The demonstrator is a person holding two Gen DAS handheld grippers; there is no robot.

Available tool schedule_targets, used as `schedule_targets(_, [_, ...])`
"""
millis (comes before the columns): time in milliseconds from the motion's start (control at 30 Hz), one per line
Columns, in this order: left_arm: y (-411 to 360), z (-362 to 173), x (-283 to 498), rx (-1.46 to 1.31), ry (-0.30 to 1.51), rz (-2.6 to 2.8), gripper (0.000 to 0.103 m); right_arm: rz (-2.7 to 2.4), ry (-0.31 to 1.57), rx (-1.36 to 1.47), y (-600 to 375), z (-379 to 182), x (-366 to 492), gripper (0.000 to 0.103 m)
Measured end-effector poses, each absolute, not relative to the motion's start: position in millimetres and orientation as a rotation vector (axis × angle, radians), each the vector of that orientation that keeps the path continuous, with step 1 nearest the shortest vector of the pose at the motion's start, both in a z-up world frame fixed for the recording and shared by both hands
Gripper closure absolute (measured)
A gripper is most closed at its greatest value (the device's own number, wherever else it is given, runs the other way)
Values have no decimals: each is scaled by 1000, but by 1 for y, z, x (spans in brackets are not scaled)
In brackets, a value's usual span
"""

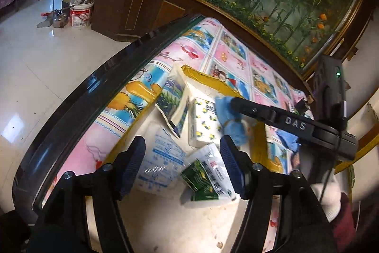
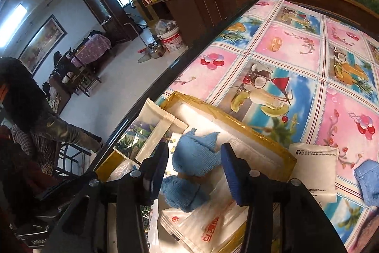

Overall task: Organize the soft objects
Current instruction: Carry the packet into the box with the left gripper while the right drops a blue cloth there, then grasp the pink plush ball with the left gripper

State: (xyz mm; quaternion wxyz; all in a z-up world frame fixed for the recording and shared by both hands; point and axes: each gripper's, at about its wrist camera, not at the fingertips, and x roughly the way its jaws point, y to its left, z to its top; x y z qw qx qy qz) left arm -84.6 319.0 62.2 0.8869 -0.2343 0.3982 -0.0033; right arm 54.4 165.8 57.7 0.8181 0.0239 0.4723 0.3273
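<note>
The blue knitted cloth (image 2: 194, 158) lies bunched in the middle of the right wrist view, inside a shallow box (image 2: 265, 136) with yellow-taped edges that sits on the desk (image 2: 296, 51) under a fruit-patterned cover. The right gripper (image 2: 193, 172) hangs over it with jaws apart, one on either side of the cloth, not clamped; whether the pads touch it I cannot tell. The cloth looks light, limp and loosely folded, so it should sag and may unroll when lifted; the thick bunched middle seems the safest place to pinch, rather than the frayed corner sticking up.

In the left wrist view the left gripper (image 1: 181, 165) also has its jaws apart, empty, above a white packet with blue print (image 1: 161, 158) and a green sachet (image 1: 201, 179) at lower centre. These packets look slick and crinkly, likely to slide under a pinch.

The box is crowded: a tissue pack with yellow spots (image 1: 203, 120) and flat plastic packets lie just beside and under the cloth and could be caught along with it. Outside the box, at the lower right of the right wrist view, lie a white pouch (image 2: 315, 167) and another blue cloth (image 2: 367, 177).
</note>
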Motion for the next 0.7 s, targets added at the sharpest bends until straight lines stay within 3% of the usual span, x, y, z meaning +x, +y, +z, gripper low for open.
schedule_targets(233, [298, 71, -111, -492, 789, -26, 34, 669, 880, 22, 118, 83, 14, 36])
schedule_targets(500, [249, 77, -126, -434, 815, -85, 34, 584, 763, -4, 42, 91, -44, 32])
schedule_targets(600, [232, 82, -130, -414, 824, -104, 34, 524, 687, -15, 7, 105, -64, 22])
schedule_targets(667, [217, 87, -132, -384, 828, -116, 34, 443, 607, -34, -18, 116, -78, 12])
schedule_targets(700, [211, 89, -133, -371, 828, -121, 34, 403, 567, -35, -30, 121, -84, 2])
